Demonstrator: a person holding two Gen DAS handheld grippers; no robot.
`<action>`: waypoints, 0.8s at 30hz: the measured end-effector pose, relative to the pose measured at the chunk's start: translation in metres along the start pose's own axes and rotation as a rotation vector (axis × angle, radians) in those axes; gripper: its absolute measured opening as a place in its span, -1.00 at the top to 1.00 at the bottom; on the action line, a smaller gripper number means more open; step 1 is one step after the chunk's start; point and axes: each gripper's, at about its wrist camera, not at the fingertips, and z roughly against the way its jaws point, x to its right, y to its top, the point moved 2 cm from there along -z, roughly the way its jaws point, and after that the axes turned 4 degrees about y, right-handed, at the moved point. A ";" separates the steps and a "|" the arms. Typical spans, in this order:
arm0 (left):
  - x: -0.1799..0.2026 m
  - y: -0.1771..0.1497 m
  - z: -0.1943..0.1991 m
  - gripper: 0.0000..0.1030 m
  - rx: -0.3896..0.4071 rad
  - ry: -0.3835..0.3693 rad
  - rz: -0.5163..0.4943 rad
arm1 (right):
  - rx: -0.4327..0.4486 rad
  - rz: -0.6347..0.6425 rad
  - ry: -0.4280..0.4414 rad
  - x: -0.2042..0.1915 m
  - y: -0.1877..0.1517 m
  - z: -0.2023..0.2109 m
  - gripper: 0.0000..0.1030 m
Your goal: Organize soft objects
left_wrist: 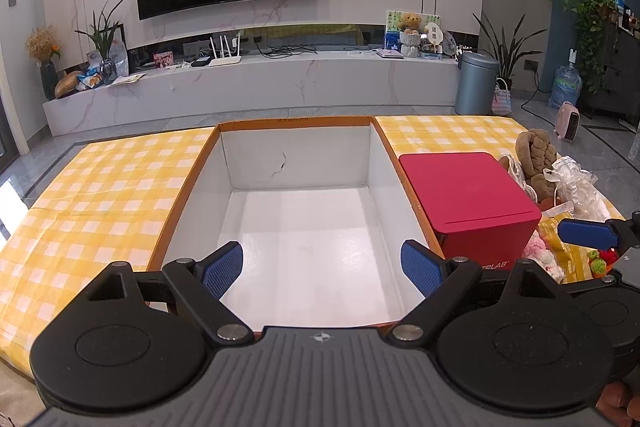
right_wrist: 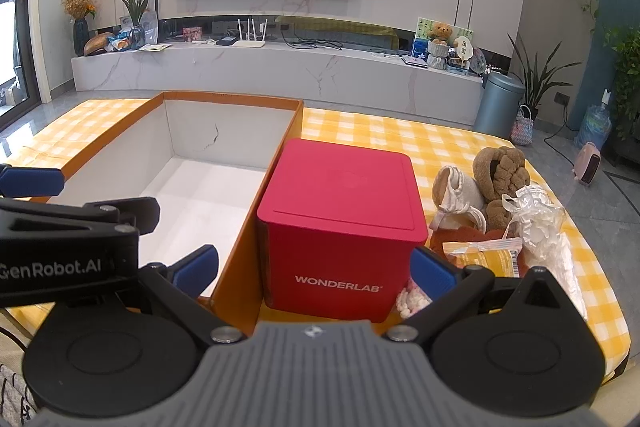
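Observation:
An open orange box (left_wrist: 192, 179) (right_wrist: 256, 227) with a bare white inside stands on the yellow checked table. My left gripper (left_wrist: 322, 267) hangs open over its near end, holding nothing. To its right stands a red cube box (left_wrist: 468, 203) (right_wrist: 340, 223) marked WONDERLAB. My right gripper (right_wrist: 316, 271) is open in front of that red box, its fingers either side of it, apart from it. Soft things lie right of the red box: a brown plush toy (right_wrist: 500, 183) (left_wrist: 534, 159), a white cloth item (right_wrist: 460, 195), a clear crinkly bag (right_wrist: 540, 223) (left_wrist: 576, 187), and a pink fluffy piece (right_wrist: 412, 299) (left_wrist: 540, 255).
A yellow snack packet (right_wrist: 488, 255) lies among the soft things. Checked tablecloth (left_wrist: 100, 195) stretches left of the orange box. Beyond the table are a marble TV bench (left_wrist: 256, 83), a grey bin (left_wrist: 476, 83) and a small pink heater (left_wrist: 568, 121) on the floor.

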 end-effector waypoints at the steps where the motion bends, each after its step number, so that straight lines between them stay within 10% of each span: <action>1: 0.000 -0.001 0.000 -1.00 -0.001 0.000 0.001 | 0.000 0.001 -0.001 0.000 0.000 0.000 -0.94; 24: 0.001 0.002 0.004 -1.00 -0.011 -0.029 0.023 | 0.015 0.018 -0.020 0.003 0.001 0.004 -0.94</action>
